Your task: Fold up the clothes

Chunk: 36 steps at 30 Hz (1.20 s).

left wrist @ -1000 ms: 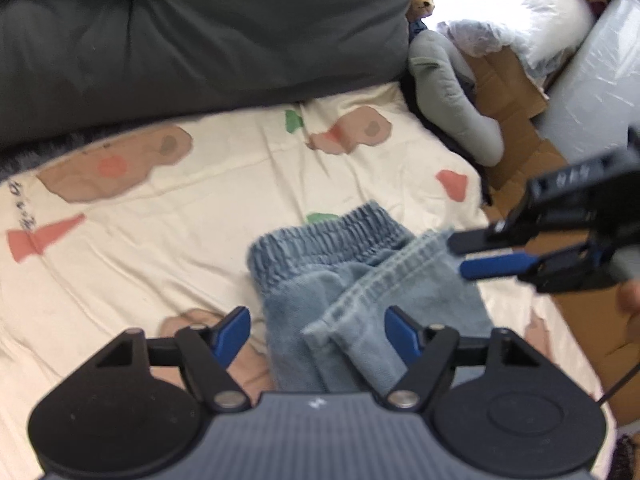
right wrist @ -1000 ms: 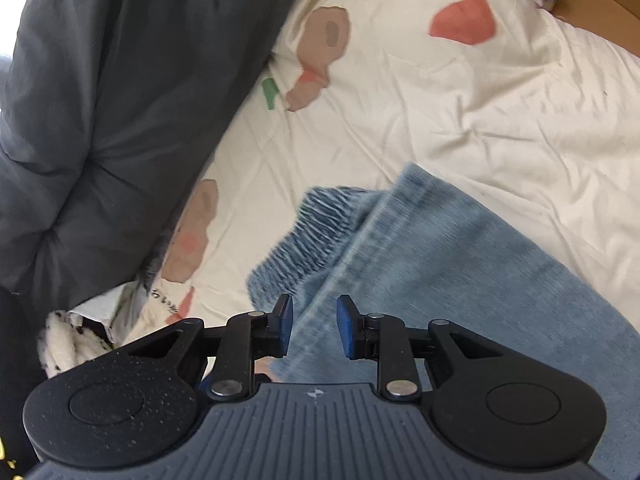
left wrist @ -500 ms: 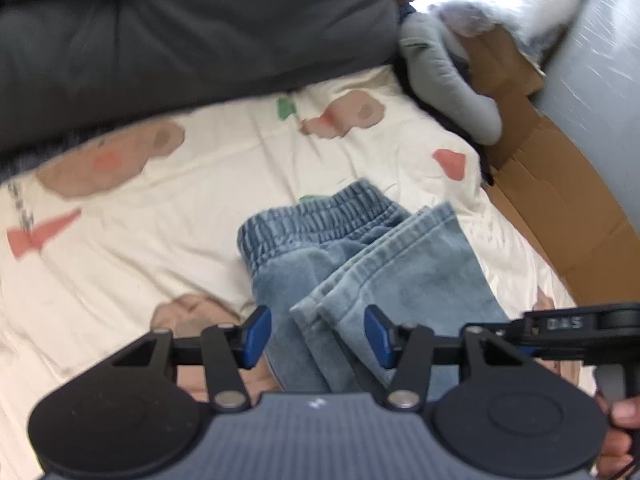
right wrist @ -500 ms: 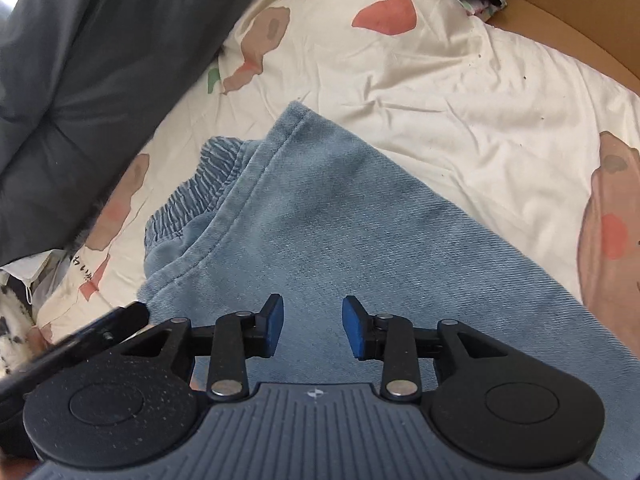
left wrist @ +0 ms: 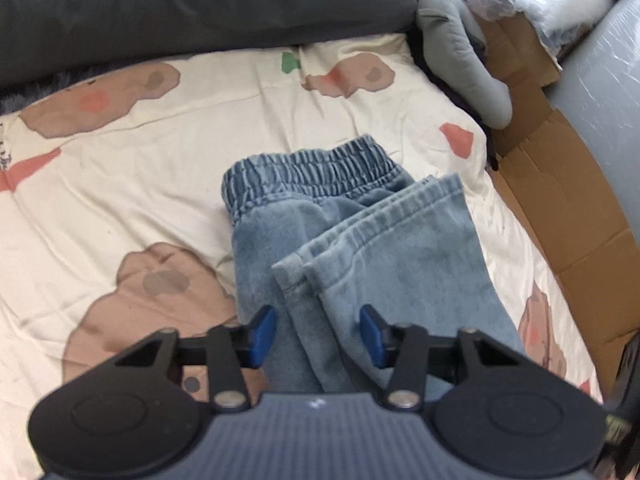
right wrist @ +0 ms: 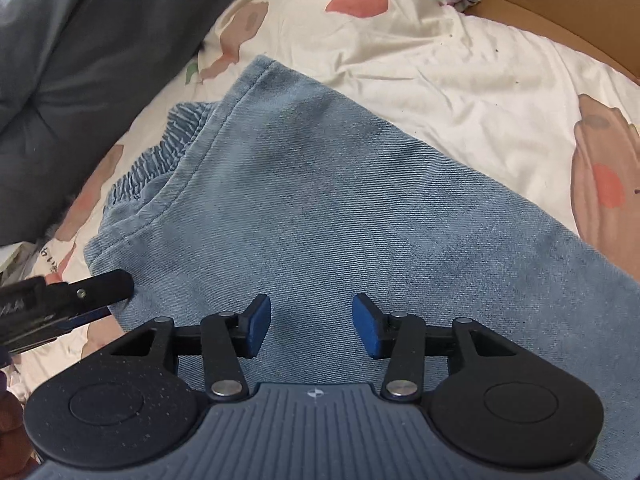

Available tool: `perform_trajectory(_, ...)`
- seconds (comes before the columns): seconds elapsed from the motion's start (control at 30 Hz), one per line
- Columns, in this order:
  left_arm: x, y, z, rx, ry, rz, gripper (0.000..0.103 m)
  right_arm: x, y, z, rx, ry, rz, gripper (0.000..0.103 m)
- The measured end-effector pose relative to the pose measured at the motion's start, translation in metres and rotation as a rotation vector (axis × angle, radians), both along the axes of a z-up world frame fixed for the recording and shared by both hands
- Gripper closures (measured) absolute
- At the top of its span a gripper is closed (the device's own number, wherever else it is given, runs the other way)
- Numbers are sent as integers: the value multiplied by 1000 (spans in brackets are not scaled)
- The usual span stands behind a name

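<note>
Left gripper (left wrist: 318, 334): nearest the left camera; its fingers (left wrist: 262, 334) have just been closing and stand part open, with the jeans' hemmed corner between them; pads not seen pressing, so nothing held.
Right gripper (right wrist: 311, 326): its fingers (right wrist: 366, 330) have just been opening and stand about half apart over flat denim, holding nothing.
Change since a second ago: the right gripper has come down from beside the hem to over the leg panel; the left has kept its place. Judged: left preparing a pinch, right freed after laying the leg over.
Jeans (left wrist: 360, 240): on the bed, legs folded up so the hem lies near the elastic waistband (left wrist: 312, 168); one fold looks done, another likely due.
Bedsheet (left wrist: 120, 160): cream, patterned; open room left of the jeans.
Edges: grey duvet (left wrist: 200, 0) beyond the waistband; cardboard (left wrist: 560, 208) along the right side limits room there.
</note>
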<state>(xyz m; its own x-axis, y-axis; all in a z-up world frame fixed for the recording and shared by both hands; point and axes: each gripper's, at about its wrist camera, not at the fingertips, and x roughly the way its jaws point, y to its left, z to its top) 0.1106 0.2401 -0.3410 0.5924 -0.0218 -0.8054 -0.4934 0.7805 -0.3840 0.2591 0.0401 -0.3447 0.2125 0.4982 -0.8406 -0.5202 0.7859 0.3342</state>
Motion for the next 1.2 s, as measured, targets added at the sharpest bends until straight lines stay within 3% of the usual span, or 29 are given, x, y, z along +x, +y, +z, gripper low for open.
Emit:
perform_trajectory(0.07, -1, 0, 3, 10, -16, 0, 81, -6, 0, 0, -2, -17, 10, 48)
perform_trajectory(0.17, -4, -1, 9, 24, -41, 1, 91, -13, -3, 2, -7, -26, 42, 48)
perform_trajectory(0.33, -11, -3, 18, 57, -79, 13, 95, -12, -10, 8, -48, -52, 149, 48)
perform_trajectory(0.5, -15, 6, 16, 75, -67, 53, 96, -1, -26, 15, -64, -38, 150, 48)
perform_trajectory(0.57, -15, 10, 15, 59, -60, 60, 90, 0, -32, 19, -64, -38, 165, 48)
perform_trajectory(0.63, -15, 10, 17, 64, -60, 53, 75, 1, -37, 23, -59, -43, 176, 48)
perform_trajectory(0.7, -13, 9, 15, 54, -59, 37, 40, 3, -43, 25, -51, -43, 164, 48)
perform_trajectory(0.83, 0, 5, 7, 39, -27, -21, 36, 16, -49, 30, -13, -21, 96, 48)
perform_trajectory(0.93, 9, 2, 0, 20, 19, -10, 38, 24, -49, 44, 31, -65, 103, 42)
perform_trajectory(1.03, 13, -3, 0, 49, 38, 6, 41, 31, -52, 53, 52, -78, 65, 37)
perform_trajectory(1.17, 16, -2, 5, 65, 83, 58, 72, 37, -53, 62, 50, -80, 72, 37)
perform_trajectory(1.2, 15, 0, 7, 60, 85, 58, 73, 36, -55, 65, 53, -90, 72, 37)
